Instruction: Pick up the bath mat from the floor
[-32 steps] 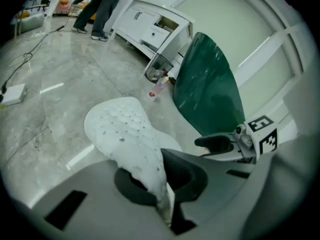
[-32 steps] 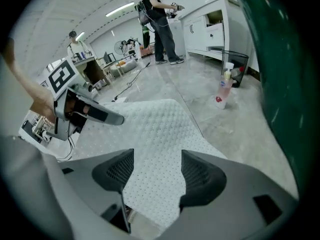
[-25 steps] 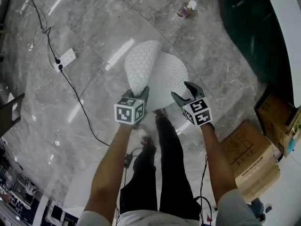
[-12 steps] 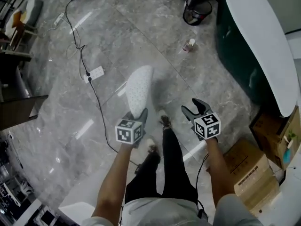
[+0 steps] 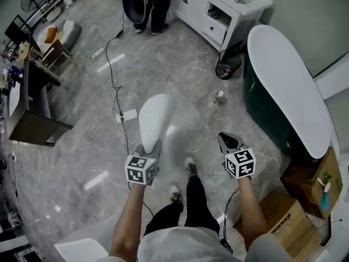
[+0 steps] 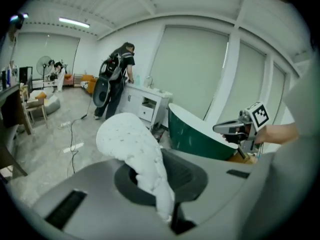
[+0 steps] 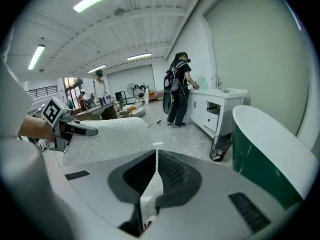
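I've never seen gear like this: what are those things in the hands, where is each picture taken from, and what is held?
No robot: someone holds a two-jaw gripper in each hand. The head view comes from a camera on their head, looking down at the floor; the other two cameras ride on the grippers. The left gripper is shut on a white mat, lifted off the floor. The right gripper is empty, its jaws closing together. On the floor are a power strip and a small bottle; a green tub stands to the right.
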`<state>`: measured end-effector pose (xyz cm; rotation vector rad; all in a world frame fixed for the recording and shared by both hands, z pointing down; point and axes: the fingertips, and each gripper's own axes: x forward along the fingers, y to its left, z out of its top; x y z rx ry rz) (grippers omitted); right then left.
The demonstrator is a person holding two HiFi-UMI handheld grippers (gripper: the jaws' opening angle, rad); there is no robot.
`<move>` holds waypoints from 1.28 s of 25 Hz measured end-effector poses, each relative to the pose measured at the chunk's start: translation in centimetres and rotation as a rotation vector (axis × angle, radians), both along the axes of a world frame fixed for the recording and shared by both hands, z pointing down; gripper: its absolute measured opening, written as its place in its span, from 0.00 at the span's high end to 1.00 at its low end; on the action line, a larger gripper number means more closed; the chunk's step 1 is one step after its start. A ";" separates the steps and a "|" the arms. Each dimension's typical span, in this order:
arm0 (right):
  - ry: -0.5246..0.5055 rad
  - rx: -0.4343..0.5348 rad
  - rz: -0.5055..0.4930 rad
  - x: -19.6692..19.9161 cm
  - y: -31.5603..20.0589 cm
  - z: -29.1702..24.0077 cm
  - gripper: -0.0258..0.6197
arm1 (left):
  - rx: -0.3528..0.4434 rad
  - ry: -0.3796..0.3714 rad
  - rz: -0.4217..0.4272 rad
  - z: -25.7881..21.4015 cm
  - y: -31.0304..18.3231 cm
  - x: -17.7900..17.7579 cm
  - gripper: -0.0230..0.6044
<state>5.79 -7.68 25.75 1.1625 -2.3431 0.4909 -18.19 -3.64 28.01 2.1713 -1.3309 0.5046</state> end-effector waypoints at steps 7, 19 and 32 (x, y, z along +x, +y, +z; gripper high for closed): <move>0.008 0.170 -0.022 -1.0 2.2 -12.0 0.93 | 0.219 0.002 -0.040 -11.4 2.2 -2.0 0.91; -0.025 0.419 -0.034 -1.6 7.6 -28.1 0.93 | 0.528 -0.021 -0.038 -27.8 5.8 -1.3 0.91; 0.012 0.576 -0.086 -4.7 12.4 -36.2 0.93 | 0.704 -0.159 -0.053 -38.4 11.5 -3.5 0.91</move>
